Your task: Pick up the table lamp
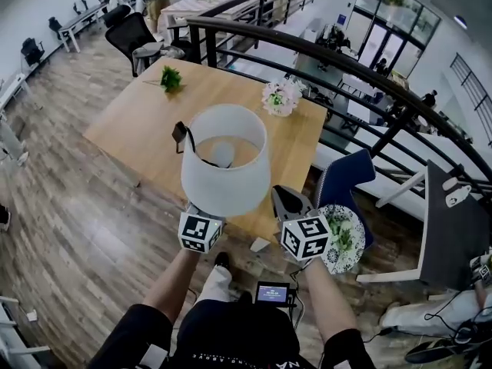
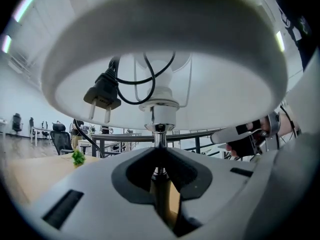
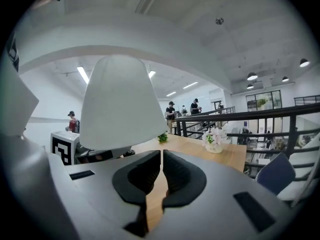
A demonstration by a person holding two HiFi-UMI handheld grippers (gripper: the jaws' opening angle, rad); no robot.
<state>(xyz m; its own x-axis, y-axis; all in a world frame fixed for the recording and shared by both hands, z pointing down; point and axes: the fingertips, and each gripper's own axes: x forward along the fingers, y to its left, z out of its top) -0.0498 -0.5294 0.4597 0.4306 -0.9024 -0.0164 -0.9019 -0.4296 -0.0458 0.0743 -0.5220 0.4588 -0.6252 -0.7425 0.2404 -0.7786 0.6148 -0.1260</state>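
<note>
The table lamp has a white drum shade and a thin metal stem. In the head view it hangs upright over the near edge of the wooden table. My left gripper is shut on the stem just below the bulb socket; in the head view only its marker cube shows under the shade. The lamp's black plug and cord dangle inside the shade. My right gripper is to the right of the lamp, apart from it. In its own view the right gripper is shut with nothing in it, and the shade stands to its left.
A pot of pink flowers and a small green plant stand on the table's far side. A black railing runs behind and to the right. A blue chair is at the right, a black office chair far left.
</note>
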